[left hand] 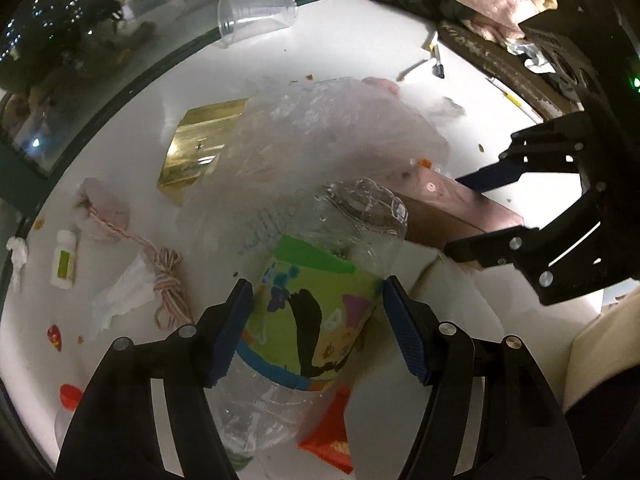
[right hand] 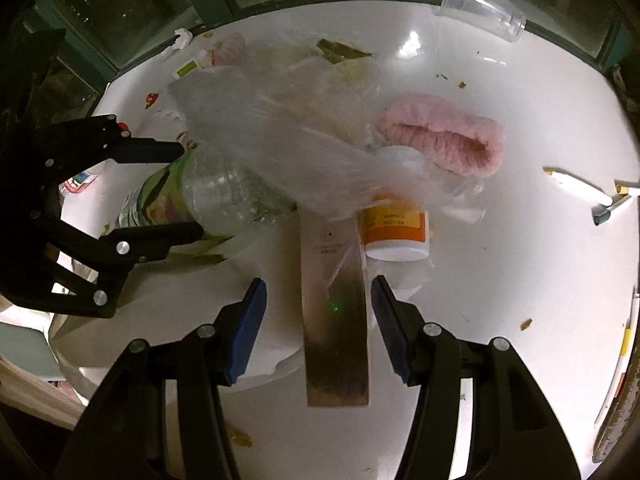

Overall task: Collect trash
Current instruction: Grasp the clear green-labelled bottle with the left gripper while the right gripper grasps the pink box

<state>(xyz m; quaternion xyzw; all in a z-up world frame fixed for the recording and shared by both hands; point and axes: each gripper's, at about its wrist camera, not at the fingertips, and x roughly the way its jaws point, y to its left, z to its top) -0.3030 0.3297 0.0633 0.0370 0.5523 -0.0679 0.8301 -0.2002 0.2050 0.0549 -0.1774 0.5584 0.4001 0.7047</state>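
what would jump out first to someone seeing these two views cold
Probably the clear plastic bottle with its bright green label, lying on the white table between the fingers of the left gripper. Next, the crumpled clear plastic bag draped over the middle of the table, covering one end of a long brown box that lies between the fingers of the right gripper. A fluffy pink cloth lies just beyond the bag.

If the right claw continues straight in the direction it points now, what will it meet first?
Most likely the long brown box, which lies between the open fingers of the right claw. Depth is unclear, but nothing else appears in the way.
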